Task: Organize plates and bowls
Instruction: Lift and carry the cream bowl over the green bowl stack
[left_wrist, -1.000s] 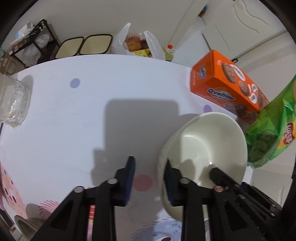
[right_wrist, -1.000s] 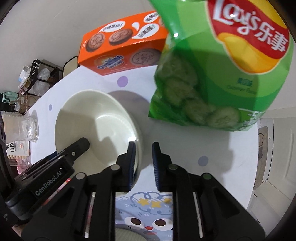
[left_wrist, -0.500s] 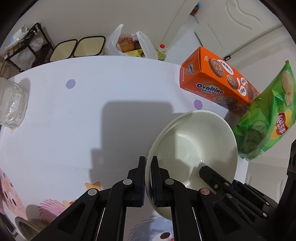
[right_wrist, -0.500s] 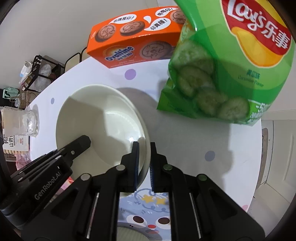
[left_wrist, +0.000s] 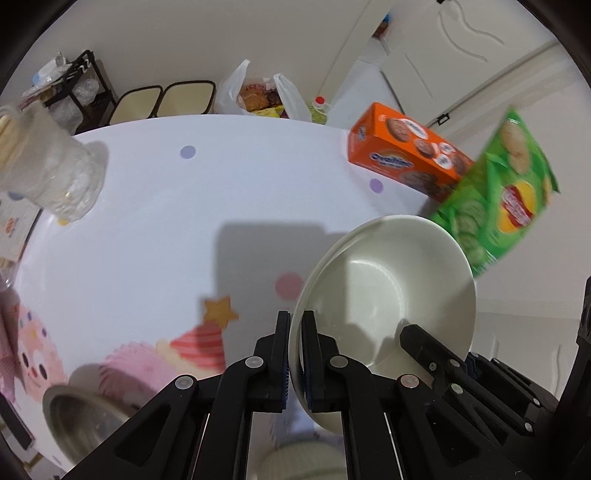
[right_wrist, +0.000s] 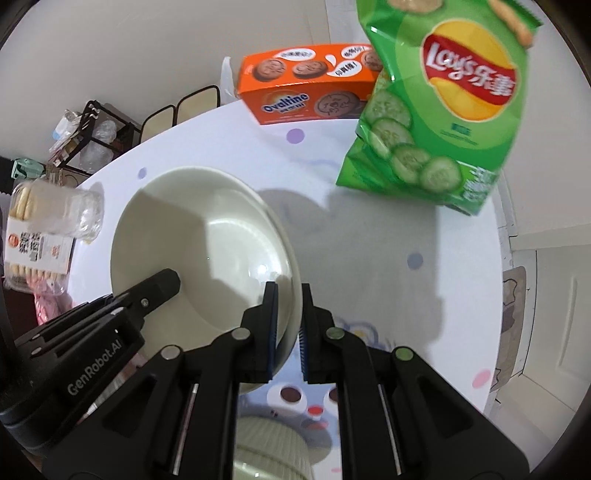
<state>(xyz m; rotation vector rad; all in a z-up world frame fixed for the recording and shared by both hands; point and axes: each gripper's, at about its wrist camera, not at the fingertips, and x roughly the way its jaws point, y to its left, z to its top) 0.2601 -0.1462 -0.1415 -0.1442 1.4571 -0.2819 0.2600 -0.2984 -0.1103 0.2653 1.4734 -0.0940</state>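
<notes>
A cream bowl (left_wrist: 388, 291) hangs tilted above the white table (left_wrist: 177, 221), gripped by opposite sides of its rim. My left gripper (left_wrist: 293, 325) is shut on the rim's left side, one finger inside and one outside. My right gripper (right_wrist: 286, 295) is shut on the right side of the bowl (right_wrist: 199, 243) in the same way. Each view shows a finger of the other gripper reaching into the bowl. Below the grippers sits a pale ribbed dish (right_wrist: 269, 443), mostly hidden. A metal bowl (left_wrist: 81, 417) stands at the table's near left.
An orange Ovaltine box (left_wrist: 406, 155) and a green Lay's crisp bag (left_wrist: 498, 199) stand at the table's far right. A glass jar (left_wrist: 48, 173) stands at the left, with a biscuit pack (right_wrist: 37, 236) beside it. Chairs and a plastic bag lie beyond the table.
Both grippers closed on the bowl's rim, the left from clearly open. The bowl then rose off the table with them, and more of the printed cloth shows beneath it.
</notes>
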